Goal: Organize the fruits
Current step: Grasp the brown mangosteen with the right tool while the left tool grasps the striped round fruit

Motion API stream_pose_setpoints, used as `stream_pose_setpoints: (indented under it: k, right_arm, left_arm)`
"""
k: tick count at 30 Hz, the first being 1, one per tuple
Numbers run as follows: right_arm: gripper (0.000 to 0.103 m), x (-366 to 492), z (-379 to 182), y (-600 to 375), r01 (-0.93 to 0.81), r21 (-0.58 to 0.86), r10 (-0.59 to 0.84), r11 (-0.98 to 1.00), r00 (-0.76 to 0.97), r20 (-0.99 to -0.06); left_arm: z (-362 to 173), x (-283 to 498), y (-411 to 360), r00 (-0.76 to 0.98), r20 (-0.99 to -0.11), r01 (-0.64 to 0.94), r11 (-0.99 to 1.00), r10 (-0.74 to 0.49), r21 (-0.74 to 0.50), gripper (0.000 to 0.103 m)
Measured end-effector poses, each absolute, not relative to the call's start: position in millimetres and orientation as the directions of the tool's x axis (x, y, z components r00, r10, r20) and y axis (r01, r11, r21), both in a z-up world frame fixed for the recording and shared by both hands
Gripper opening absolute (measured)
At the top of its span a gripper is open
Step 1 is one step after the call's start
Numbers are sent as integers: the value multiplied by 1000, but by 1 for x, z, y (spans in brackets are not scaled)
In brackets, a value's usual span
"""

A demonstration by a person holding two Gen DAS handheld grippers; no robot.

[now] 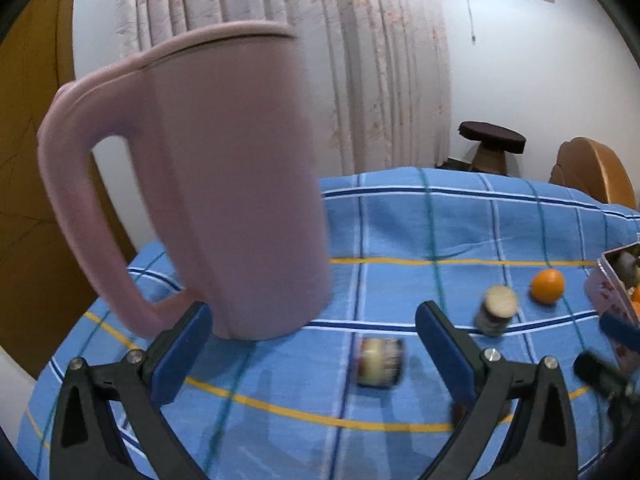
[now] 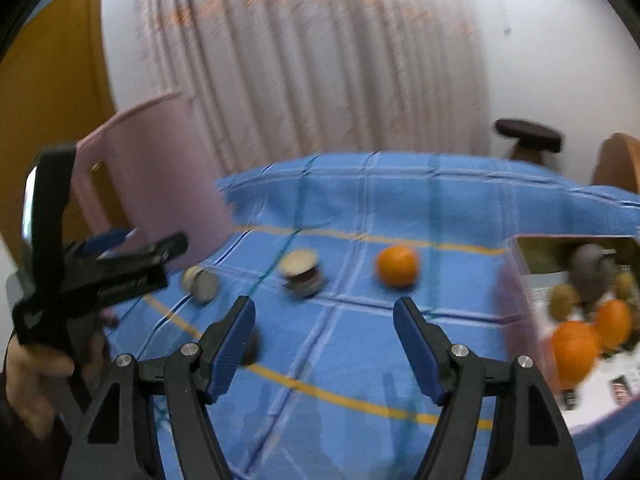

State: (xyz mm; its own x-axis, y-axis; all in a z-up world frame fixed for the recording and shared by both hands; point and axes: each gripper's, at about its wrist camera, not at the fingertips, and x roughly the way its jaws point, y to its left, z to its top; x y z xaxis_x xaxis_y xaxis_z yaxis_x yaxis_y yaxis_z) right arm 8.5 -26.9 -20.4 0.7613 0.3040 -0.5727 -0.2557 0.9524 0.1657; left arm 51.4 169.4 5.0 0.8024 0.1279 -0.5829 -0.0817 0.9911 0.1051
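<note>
— How far along are they with the fruit?

— Partway, I'd say. The box at the table's right edge already holds a couple of oranges and some smaller brownish fruits, hard to name through the blur. One loose orange sits out on the blue checked cloth, just beside the box.

— And the grippers?

— Both empty. The right gripper has its jaws apart over bare cloth, near that orange. The left gripper is spread too, in front of the pink jug.

— What else is out?

— Two small jars, which may not belong with the fruit.
</note>
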Motion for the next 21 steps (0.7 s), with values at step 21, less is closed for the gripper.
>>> stream_pose_setpoints:
  k: [21]
  right_arm:
    - [43, 36, -49, 27, -326, 150, 328, 933, 603, -727]
  left_arm:
    - [-15, 65, 161, 724, -690, 79, 994, -3, 78, 103]
